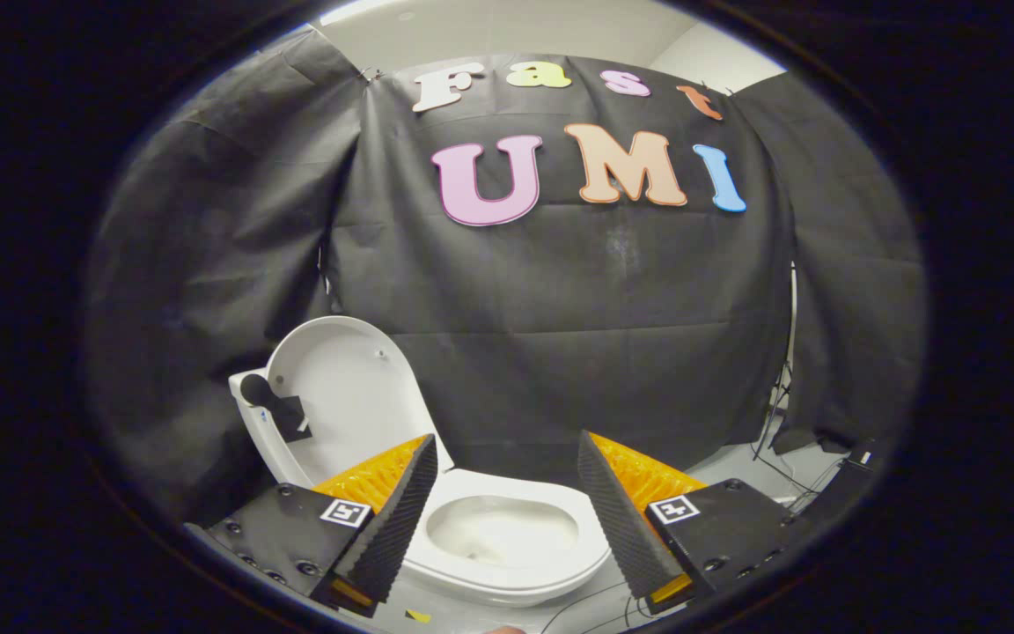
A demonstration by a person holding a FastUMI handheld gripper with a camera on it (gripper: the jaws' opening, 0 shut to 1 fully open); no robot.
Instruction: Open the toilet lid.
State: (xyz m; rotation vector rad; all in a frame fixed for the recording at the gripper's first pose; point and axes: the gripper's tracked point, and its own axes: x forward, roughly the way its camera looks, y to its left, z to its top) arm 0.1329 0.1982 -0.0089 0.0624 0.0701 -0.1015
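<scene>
Your gripper (507,458) sits at the bottom of the frame with its jaws spread wide apart, holding nothing; one finger rises at lower left, the other at lower right, each with a small square marker on its black mount. Between the fingers and just beyond them, in the lower centre, you see the white toilet (507,537), its seat down around the open bowl. The toilet lid (344,396) is already raised, standing upright at the left of centre behind your left finger, its inner face turned toward you. A small black piece (274,407) sits against the lid's left edge. Farther back, black cloth (560,308) hangs across the frame, and cables (780,431) trail on the floor at lower right.
</scene>
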